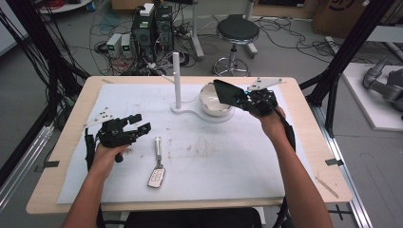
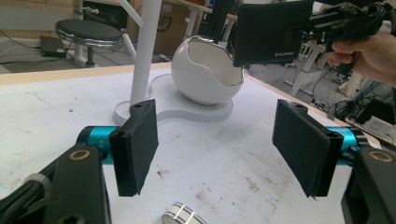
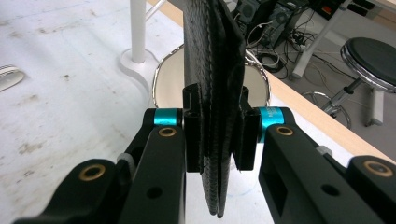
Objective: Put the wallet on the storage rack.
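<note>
My right gripper (image 1: 242,98) is shut on a black leather wallet (image 1: 227,91), held edge-up just over the rim of a white egg-shaped bowl (image 1: 212,100) at the back middle of the table. In the right gripper view the wallet (image 3: 215,70) stands clamped between the jaws with the bowl (image 3: 168,88) behind it. My left gripper (image 1: 139,124) is open at the left, empty, its pads (image 2: 135,147) wide apart. It faces the bowl (image 2: 205,74) and the wallet (image 2: 273,32). A car key fob with a metal key (image 1: 157,164) lies on the white mat.
A white upright post (image 1: 176,80) rises from a flat white base (image 1: 187,113) that also carries the bowl. The white mat (image 1: 228,161) covers most of the wooden table (image 1: 323,156). A stool (image 1: 236,32) and cables lie on the floor beyond the far edge.
</note>
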A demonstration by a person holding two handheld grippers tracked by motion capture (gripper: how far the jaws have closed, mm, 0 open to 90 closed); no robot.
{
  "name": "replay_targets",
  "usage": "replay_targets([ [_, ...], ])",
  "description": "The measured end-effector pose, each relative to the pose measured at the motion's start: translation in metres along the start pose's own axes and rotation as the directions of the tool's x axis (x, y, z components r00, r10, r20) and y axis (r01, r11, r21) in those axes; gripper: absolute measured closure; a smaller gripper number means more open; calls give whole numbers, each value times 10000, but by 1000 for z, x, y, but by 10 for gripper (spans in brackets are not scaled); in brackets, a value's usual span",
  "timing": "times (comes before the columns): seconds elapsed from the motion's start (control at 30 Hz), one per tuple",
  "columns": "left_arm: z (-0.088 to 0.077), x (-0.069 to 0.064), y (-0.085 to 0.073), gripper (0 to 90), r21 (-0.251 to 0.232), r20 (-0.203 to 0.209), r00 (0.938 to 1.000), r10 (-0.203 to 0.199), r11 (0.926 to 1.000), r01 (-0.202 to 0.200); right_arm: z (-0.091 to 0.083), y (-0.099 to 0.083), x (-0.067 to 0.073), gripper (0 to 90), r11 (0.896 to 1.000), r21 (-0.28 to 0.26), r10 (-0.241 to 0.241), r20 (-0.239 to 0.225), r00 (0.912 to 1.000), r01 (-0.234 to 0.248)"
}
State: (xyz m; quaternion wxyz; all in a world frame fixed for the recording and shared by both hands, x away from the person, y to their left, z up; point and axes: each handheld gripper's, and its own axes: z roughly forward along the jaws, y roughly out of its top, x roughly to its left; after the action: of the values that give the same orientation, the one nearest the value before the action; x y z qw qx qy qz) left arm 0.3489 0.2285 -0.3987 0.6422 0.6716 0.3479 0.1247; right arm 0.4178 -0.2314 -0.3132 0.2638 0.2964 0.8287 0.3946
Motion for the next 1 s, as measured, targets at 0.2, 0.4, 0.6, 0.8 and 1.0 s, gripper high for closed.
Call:
replay_targets([
  [0.2, 1, 1, -2, 312, -11, 32, 10000, -94, 10000, 94, 15, 5, 3, 785, 9995, 301, -71, 247, 9997, 64],
  [0.4, 2, 1, -2, 312, 15, 61, 9999, -140, 9999, 140, 30, 8, 7, 780, 9974, 693, -241, 343, 9991, 217],
  [0.6, 2, 1, -3, 312, 21, 29, 9999, -165, 9999, 165, 43, 8, 9, 764, 9954, 908, -366, 657, 9972, 306],
  [0.8, 2, 1, -3, 312, 23, 5, 9999, -148, 9999, 148, 45, 8, 10, 754, 9958, 827, -435, 623, 9971, 383],
  [1.0, 2, 1, -3, 312, 73, -40, 9999, -103, 9999, 103, 41, 3, 10, 811, 9961, 702, -570, 436, 9974, 539],
])
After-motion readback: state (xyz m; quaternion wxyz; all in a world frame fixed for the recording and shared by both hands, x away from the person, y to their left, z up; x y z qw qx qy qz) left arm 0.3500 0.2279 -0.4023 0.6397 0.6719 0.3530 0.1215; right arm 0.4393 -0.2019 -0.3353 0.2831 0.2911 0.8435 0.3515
